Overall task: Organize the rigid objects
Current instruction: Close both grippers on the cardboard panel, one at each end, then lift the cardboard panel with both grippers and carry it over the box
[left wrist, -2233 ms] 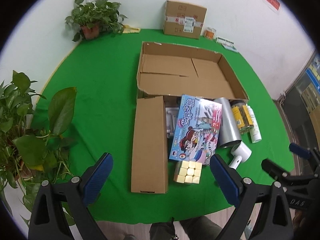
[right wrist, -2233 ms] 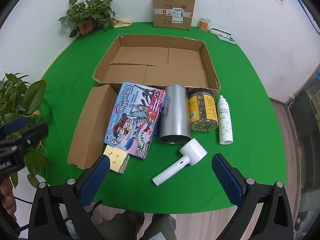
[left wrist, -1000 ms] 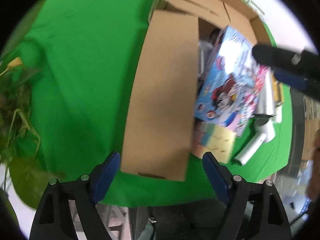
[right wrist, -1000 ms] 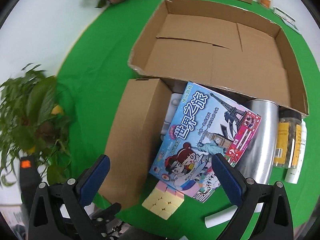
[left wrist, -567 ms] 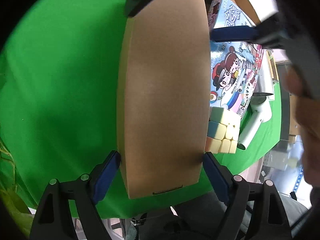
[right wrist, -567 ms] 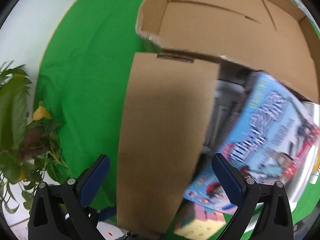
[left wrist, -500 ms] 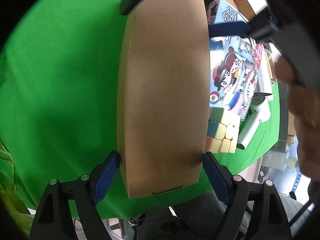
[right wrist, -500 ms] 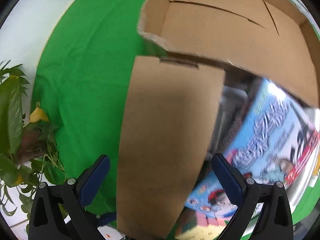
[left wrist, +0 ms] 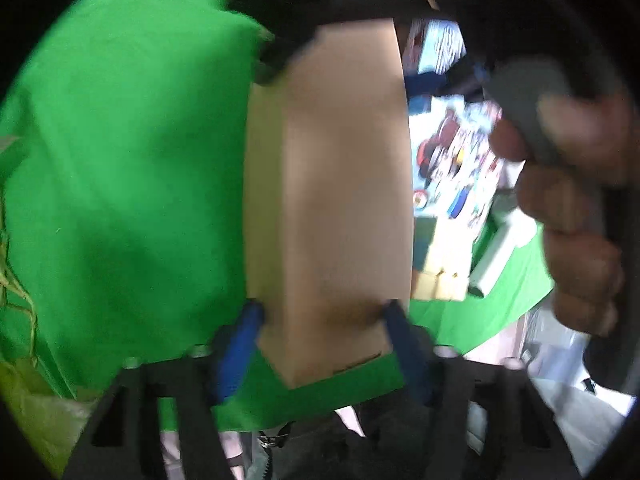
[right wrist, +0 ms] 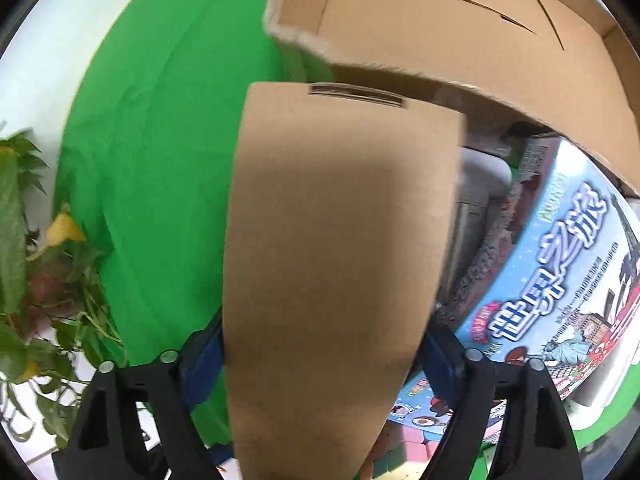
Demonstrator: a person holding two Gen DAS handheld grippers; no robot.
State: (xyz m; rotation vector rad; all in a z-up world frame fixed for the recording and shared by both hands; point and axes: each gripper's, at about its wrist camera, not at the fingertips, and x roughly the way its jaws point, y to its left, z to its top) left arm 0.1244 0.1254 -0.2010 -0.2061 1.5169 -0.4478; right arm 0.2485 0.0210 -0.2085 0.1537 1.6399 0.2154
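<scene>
The long closed cardboard box point(left wrist: 328, 200) lies on the green-covered surface point(left wrist: 120, 160), filling the middle of both wrist views. Both grippers have it between their jaws, which are closing on it. In the left wrist view the left gripper point(left wrist: 320, 316) has its blue pads right at the box's two long sides near the lower end; the blur keeps me from telling how firmly they press. In the right wrist view the right gripper point(right wrist: 320, 344) straddles the same box, blue pads against its flanks at lower centre.

Just right of the box, a colourful game box point(right wrist: 552, 280) leans over a grey item point(right wrist: 480, 184), crowding that side. A pastel puzzle cube point(right wrist: 404, 456) sits at the lower right edge, close to the jaw there. Above, toward the upper right, a large open carton point(right wrist: 460, 28) stands with its near wall almost at the long box's far end. Leafy plants point(right wrist: 24, 240) fill the left edge. In the left wrist view a white handled device point(left wrist: 500, 248) lies right of the cube, and the person's hand point(left wrist: 572, 208) holding the other gripper blocks the right side.
</scene>
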